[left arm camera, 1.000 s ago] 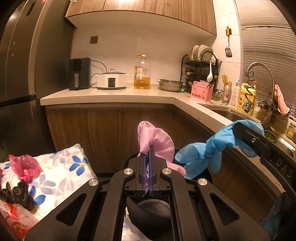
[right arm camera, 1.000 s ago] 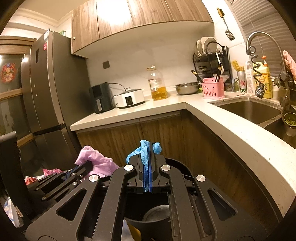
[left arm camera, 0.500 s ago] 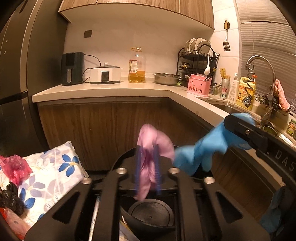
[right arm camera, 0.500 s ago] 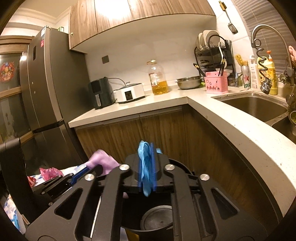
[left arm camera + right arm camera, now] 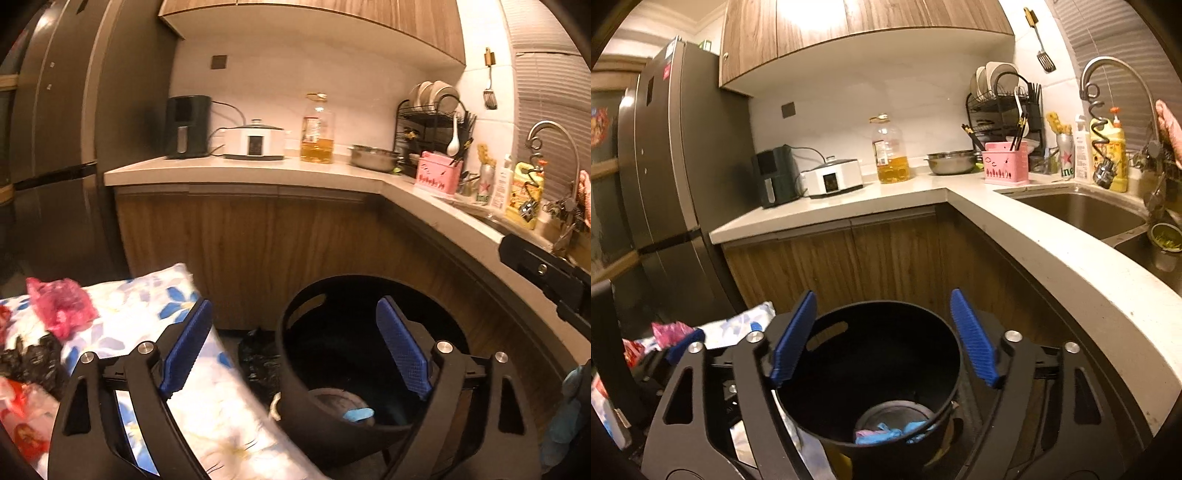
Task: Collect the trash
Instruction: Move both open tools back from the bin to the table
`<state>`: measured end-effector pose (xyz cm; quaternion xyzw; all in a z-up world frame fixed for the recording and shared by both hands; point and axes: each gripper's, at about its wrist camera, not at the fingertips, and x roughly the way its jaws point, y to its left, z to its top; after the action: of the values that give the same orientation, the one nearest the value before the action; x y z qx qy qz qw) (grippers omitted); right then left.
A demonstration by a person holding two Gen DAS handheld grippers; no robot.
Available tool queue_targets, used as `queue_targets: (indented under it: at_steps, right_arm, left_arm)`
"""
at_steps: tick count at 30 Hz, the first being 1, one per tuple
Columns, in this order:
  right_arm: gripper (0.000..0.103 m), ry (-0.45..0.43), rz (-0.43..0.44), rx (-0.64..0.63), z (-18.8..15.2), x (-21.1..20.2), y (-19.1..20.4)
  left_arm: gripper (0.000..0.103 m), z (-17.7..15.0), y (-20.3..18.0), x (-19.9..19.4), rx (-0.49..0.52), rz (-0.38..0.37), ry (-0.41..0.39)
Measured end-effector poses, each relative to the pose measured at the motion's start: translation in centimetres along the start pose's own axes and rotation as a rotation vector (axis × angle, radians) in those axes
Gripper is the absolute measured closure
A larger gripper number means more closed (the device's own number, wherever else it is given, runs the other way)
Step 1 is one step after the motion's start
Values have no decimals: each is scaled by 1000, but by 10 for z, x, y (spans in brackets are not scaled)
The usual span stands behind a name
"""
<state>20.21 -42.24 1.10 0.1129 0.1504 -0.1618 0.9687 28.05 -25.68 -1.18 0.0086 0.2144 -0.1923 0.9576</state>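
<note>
1. Down on the kitchen floor, in the corner under the counter (image 5: 1015,225), stands a black bin (image 5: 882,365), the largest thing the job turns on. It sits just beside a flowered cushion (image 5: 207,398).

2. Both grippers hang over the bin. The left gripper (image 5: 295,350) has just spread its jaws wide and has nothing between them. The right gripper (image 5: 882,338) has likewise just opened wide above the bin's mouth and grips nothing.

3. Done, as far as can be seen: a blue glove (image 5: 886,435) lies at the bottom of the bin, with a scrap of a pink glove (image 5: 866,432) touching it. From the left wrist view only a sliver of blue shows down there.

4. Left to do, by my reading: on the cushion, well apart from the bin, lie a crumpled pink bag (image 5: 59,306), a black bag (image 5: 29,363) and red-printed wrappers (image 5: 22,424) near the edge of view. A black bag on the floor (image 5: 258,358) sits between cushion and bin; whether it counts as trash I cannot tell.

5. So the task looks partly done, with several pieces yet to collect.
</note>
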Motion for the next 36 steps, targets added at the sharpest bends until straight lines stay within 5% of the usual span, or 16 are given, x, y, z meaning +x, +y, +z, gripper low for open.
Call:
queue_targets:
  at_steps: [15, 36]
  right_arm:
    - [9, 91, -15, -39, -32, -43, 29]
    - [6, 28, 13, -106, -57, -121, 89]
  left_arm:
    - [6, -28, 39, -74, -45, 106, -4]
    - [6, -62, 85, -172, -83, 216, -50]
